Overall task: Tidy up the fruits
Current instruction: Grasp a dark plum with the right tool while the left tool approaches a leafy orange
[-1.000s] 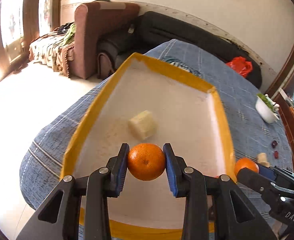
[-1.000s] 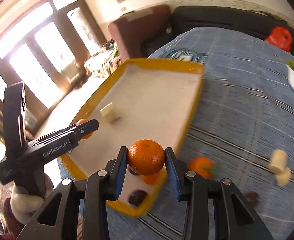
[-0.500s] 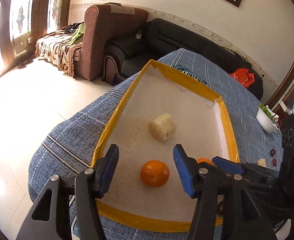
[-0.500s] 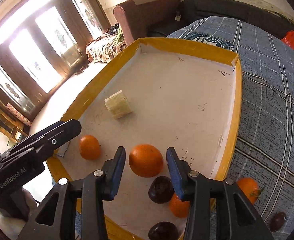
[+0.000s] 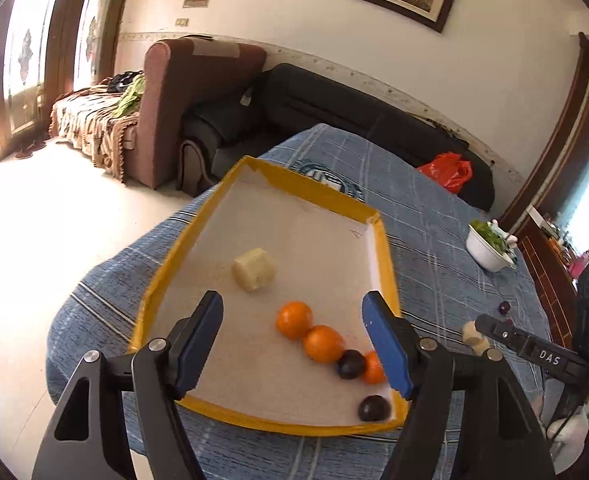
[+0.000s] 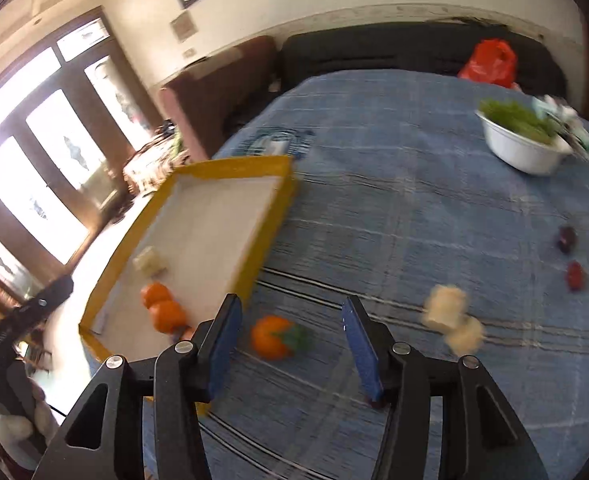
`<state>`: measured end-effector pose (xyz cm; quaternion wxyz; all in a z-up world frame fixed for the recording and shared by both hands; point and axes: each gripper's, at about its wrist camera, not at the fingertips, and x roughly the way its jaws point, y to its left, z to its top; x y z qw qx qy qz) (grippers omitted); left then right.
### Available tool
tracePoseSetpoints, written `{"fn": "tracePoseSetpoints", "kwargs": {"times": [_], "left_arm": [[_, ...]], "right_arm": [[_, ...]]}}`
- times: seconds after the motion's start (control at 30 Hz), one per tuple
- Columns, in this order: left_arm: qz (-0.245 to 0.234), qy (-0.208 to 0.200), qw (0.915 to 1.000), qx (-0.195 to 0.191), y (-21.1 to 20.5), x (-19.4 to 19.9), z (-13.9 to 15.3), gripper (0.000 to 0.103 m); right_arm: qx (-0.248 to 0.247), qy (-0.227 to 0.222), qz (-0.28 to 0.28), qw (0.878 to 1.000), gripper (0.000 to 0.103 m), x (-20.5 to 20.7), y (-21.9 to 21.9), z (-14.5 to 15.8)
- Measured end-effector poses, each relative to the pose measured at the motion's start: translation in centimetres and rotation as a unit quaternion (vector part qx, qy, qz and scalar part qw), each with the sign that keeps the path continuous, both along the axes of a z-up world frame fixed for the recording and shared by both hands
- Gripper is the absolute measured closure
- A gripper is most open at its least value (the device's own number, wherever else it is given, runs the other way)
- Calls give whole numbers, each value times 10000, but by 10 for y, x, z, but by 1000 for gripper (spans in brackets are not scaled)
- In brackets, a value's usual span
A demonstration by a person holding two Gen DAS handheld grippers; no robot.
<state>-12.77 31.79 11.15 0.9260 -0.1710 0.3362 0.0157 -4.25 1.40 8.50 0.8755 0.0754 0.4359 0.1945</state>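
I see my left gripper spread open above the yellow-rimmed white tray of oranges; my right gripper gapes too, a leafy orange on blue cloth between its fingers

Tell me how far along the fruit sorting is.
Partway. The yellow tray holds three oranges, two dark fruits and a pale chunk. Both the left gripper and right gripper are open and empty. An orange, pale chunks and small dark fruits remain on the tablecloth.
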Motion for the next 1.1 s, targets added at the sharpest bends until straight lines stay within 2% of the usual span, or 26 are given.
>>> {"fn": "tracePoseSetpoints", "kwargs": {"times": [0.2,0.3,0.43,0.6,0.73,0.93,1.0,1.03,1.07,1.1], "left_arm": [[-503,124,9985,154,-44,5,-5,31],[-803,169,9963,275,-65,10,-7,31],[-1338,247,9892,548,-99,22,-12,31],[-2077,441,9709,1105,-145,49,-27,31],[-2546,781,9509,1577,-177,77,-49,31],[-2690,1168,9309,2179,-197,104,-75,32],[-2765,1249,9253,2276,-202,104,-78,32],[-2825,1319,9239,2218,-204,104,-80,42],[-2872,1369,9237,2135,-205,104,-82,47],[-2909,1401,9234,2075,-207,102,-83,58]], "right_arm": [[-23,298,-201,9994,46,-16,-40,-29],[-49,336,-121,9994,46,-20,-41,-38],[-250,314,4,9992,46,-21,-33,-49],[-503,311,85,9982,46,-18,-22,-62],[-694,270,49,9972,71,-17,-22,-68],[-446,318,-20,9985,71,-19,-41,-70],[-379,339,-69,9987,71,-19,-48,-69],[-345,348,-84,9988,71,-18,-51,-69],[-308,359,-104,9988,71,-18,-54,-69],[-279,365,-119,9989,71,-18,-57,-70]]}}
